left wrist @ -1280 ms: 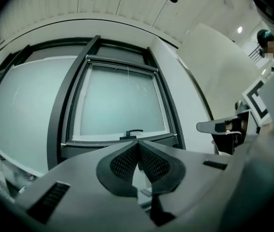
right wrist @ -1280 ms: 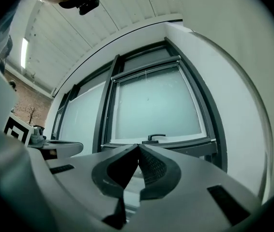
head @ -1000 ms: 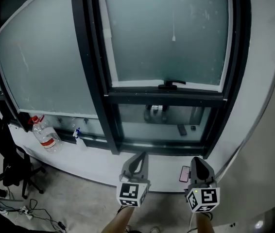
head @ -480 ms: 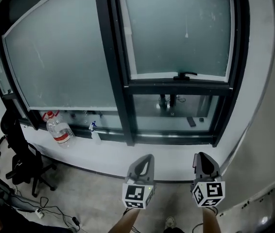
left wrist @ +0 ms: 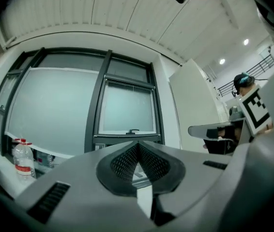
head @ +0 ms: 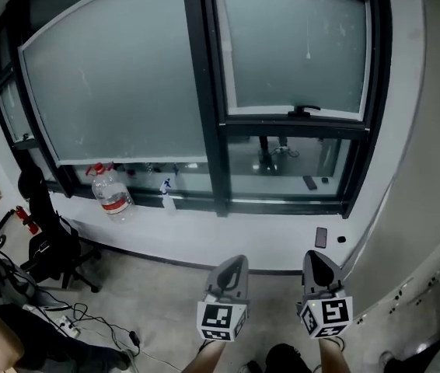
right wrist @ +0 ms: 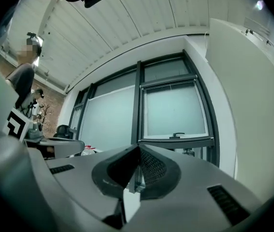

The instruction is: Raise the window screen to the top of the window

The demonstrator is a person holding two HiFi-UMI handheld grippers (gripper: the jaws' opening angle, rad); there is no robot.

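The window screen (head: 298,49) is a frosted panel in the right-hand pane. Its bottom rail carries a small black handle (head: 305,110), and a thin pull cord (head: 308,53) hangs in front of it. Clear glass shows below the rail. My left gripper (head: 234,261) and right gripper (head: 313,256) are low in the head view, well short of the window, both shut on nothing. The screen (left wrist: 127,112) stands far beyond the closed left gripper (left wrist: 138,144). In the right gripper view the handle (right wrist: 178,135) lies beyond the closed right gripper (right wrist: 138,149).
On the white sill (head: 228,243) stand a large water bottle (head: 112,194) and a spray bottle (head: 166,193); a phone (head: 321,237) lies at its right end. A black office chair (head: 45,235) and floor cables (head: 80,325) are at left. A pale wall (head: 430,169) rises at right.
The view has drawn back from the window, which now looks smaller and sits further right. More floor, the chair and cables have come into sight. Both grippers stay shut.
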